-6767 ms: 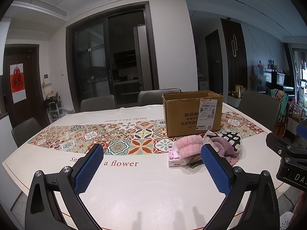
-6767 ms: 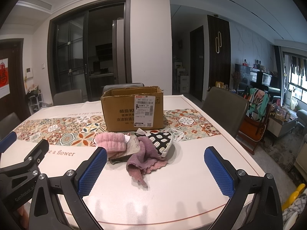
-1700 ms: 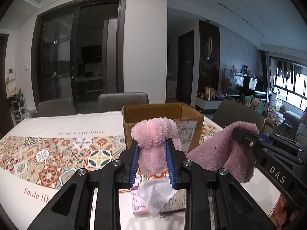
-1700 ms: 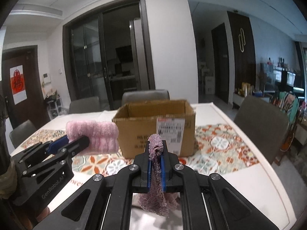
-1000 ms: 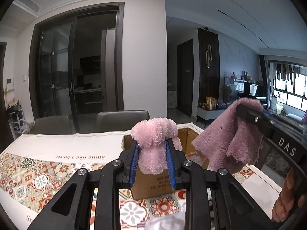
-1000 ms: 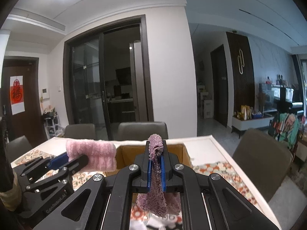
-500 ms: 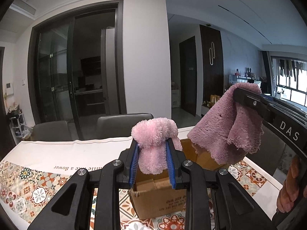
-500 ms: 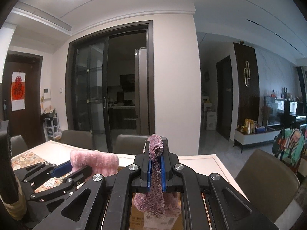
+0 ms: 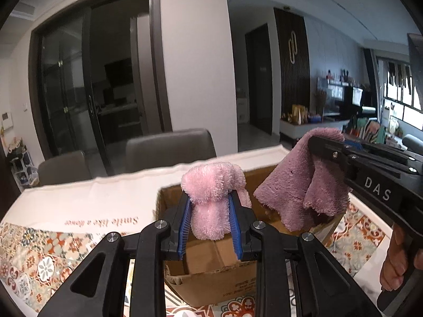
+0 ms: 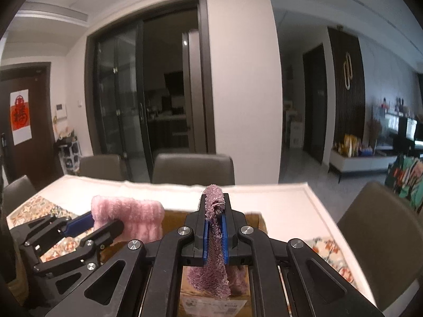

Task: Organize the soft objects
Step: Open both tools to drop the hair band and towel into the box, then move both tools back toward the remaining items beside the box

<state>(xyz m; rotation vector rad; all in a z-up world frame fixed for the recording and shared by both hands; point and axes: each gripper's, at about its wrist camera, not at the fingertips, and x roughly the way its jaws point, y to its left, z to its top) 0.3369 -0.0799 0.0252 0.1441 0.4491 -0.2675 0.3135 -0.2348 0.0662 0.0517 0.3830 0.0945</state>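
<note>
My left gripper [image 9: 210, 198] is shut on a fluffy light pink cloth [image 9: 211, 195], which it holds over the open cardboard box [image 9: 211, 264]. To its right, my right gripper [image 10: 214, 206] is shut on a mauve towel [image 10: 214, 269] that hangs down above the same box [image 10: 253, 218]. In the left wrist view the mauve towel [image 9: 298, 192] droops over the box's right side. In the right wrist view the pink cloth [image 10: 127, 219] and the left gripper [image 10: 105, 224] are at the lower left.
The box stands on a white table [image 9: 79, 200] with a patterned tile runner [image 9: 31, 253]. Grey chairs [image 9: 169, 148] line the far side, and another chair [image 10: 380, 237] is at the right. A hand [image 9: 396, 261] grips the right tool's handle.
Both grippers have moved forward and slightly down with their cloths. The box now lies directly beneath them and fills more of the lower view.
</note>
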